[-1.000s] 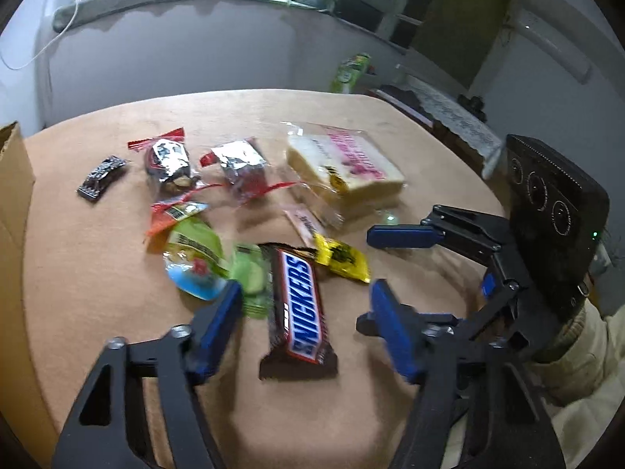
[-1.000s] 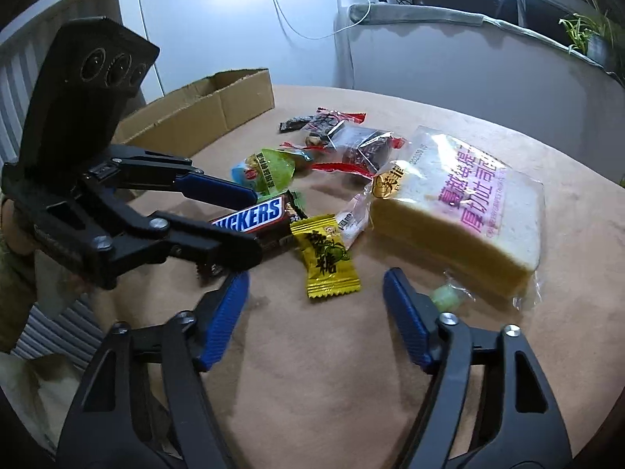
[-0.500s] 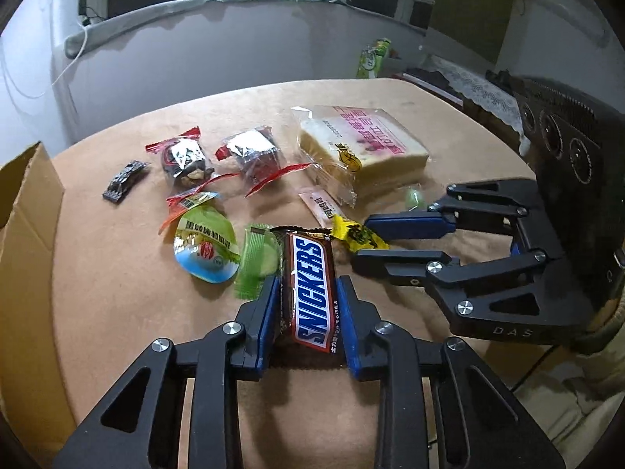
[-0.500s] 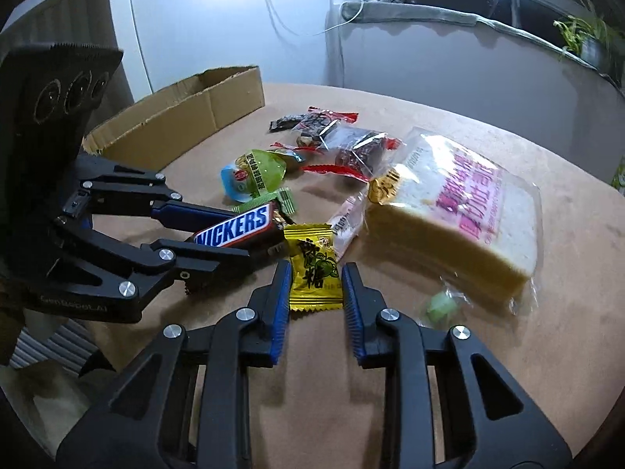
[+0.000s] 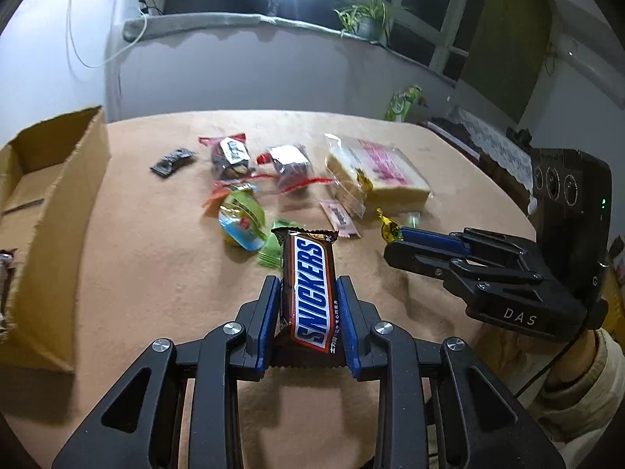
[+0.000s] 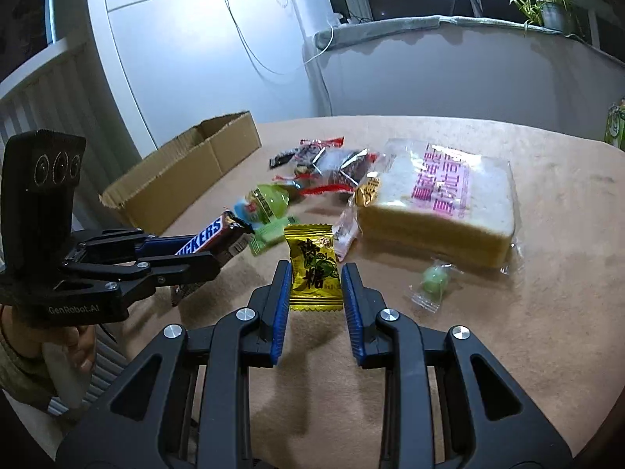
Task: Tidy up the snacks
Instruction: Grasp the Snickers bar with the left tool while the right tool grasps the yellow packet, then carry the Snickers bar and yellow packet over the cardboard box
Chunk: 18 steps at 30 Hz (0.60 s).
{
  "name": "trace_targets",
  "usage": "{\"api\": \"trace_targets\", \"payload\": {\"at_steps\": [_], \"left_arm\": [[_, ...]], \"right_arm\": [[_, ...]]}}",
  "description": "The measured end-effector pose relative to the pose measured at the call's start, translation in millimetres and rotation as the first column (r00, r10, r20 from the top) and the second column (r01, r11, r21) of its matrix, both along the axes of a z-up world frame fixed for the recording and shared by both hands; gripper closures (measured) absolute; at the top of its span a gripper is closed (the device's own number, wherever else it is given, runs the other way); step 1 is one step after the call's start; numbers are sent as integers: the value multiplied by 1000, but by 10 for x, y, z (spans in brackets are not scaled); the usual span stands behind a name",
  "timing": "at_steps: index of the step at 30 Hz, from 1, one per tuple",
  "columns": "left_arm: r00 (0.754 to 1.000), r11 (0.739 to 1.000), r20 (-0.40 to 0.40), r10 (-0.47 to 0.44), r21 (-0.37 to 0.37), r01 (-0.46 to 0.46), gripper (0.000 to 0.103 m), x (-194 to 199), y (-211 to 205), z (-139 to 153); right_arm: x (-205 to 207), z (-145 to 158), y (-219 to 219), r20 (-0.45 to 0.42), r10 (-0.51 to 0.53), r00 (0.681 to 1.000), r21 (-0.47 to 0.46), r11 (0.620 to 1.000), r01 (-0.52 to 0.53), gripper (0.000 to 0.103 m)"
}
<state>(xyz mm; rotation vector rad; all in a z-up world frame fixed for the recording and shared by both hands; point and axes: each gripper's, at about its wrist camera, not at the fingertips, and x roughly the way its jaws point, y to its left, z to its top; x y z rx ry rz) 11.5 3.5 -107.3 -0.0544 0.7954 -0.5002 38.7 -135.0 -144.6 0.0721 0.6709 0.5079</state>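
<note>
My left gripper [image 5: 308, 293] is shut on a brown Snickers bar [image 5: 310, 289] and holds it above the tan table [image 5: 156, 273]. The bar also shows in the right wrist view [image 6: 213, 236]. My right gripper [image 6: 317, 273] is shut on a yellow candy packet [image 6: 315, 267], lifted off the table; the packet's end peeks out in the left wrist view [image 5: 386, 226]. A cardboard box [image 5: 43, 203] stands open at the left. A bagged bread loaf [image 6: 441, 203] and several small wrapped snacks [image 5: 238, 219] lie mid-table.
A small green candy in clear wrap [image 6: 433, 277] lies beside the bread. A pink sachet [image 5: 340, 221] and a green packet [image 5: 273, 250] lie near the middle. A potted plant [image 5: 363, 19] sits on the window ledge behind the table.
Both grippers closed from open onto their snacks: left on the Snickers, right on the yellow candy. Both have since lifted them off the table.
</note>
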Motion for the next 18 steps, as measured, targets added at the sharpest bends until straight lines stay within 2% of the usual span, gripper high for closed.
{"api": "trace_targets", "payload": {"at_steps": [12,18], "left_arm": [[997,999,57,47,-8,-47,75,17,112,205],[993,997,92,77,-23,-75,75,-11,274,320]], "right_arm": [[-6,195,-47,40,-51,998,26,998,50,76],[14,283,62,53,-37,998,15,999,37,76]]}}
